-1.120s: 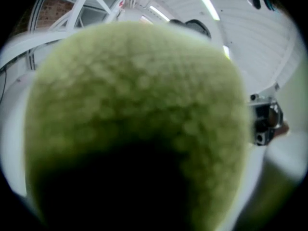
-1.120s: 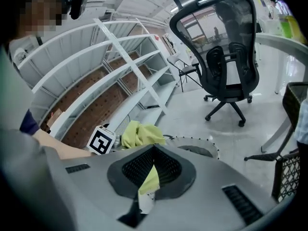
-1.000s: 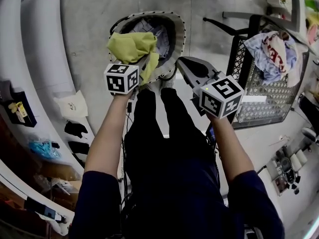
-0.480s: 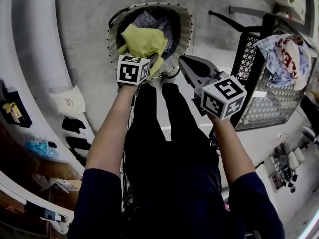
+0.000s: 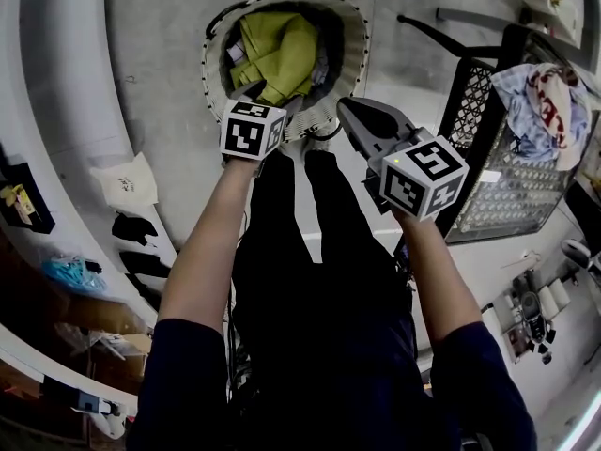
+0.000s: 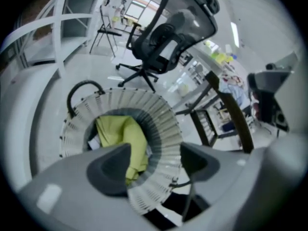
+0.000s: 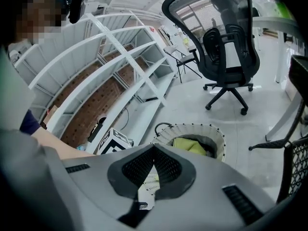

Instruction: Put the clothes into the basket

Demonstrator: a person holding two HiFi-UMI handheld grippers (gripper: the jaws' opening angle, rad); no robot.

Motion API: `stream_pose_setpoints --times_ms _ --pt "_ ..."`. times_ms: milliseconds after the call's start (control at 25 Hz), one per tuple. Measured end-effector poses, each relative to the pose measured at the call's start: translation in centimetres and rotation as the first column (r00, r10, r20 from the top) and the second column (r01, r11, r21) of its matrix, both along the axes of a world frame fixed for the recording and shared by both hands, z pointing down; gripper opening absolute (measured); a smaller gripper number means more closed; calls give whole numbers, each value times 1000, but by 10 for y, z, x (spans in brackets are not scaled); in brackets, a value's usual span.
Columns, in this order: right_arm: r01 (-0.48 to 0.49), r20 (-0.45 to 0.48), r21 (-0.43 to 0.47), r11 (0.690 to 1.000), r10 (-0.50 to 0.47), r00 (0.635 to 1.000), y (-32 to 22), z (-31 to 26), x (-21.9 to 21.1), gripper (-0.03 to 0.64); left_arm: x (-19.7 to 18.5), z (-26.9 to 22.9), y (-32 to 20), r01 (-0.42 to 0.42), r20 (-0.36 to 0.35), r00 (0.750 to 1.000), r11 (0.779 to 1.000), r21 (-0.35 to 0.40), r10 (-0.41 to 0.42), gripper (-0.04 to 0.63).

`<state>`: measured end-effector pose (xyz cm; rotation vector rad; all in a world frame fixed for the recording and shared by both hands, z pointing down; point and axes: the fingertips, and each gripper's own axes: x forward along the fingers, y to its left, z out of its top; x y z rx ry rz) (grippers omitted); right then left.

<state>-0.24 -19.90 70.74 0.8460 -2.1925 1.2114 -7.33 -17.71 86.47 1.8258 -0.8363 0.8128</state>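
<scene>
- left gripper (image 6: 155,152) is above the near rim of the basket (image 5: 354,36), jaws wide (they have just been opening), nothing between them
- yellow-green garment (image 5: 277,50) lies inside basket, not touching the jaws
- right gripper (image 7: 154,150) beside basket, jaws pressed together, empty
- more clothes (image 5: 537,101) on black mesh rack (image 5: 488,195), well apart from basket

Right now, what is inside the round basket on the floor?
A yellow-green garment lies on top inside the basket. A bit of paler cloth peeks out beside it. Whatever is underneath the garment is covered, so I cannot see it.
</scene>
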Motion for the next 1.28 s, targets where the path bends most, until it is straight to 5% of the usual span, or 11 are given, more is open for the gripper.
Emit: stream_pose_setpoints --times_ms 320,1040,1280 --pt "20 11 16 1000 -20 1000 2 -16 -8 6 10 -43 1 -36 -14 999 995 96 38 6" --pt "134 4 90 987 -135 991 19 -90 -30 6 -5 -170 4 -39 15 999 977 207 37 3" --pt "160 9 140 977 -163 987 29 -121 -33 6 -11 -224 12 -48 40 998 955 292 38 3"
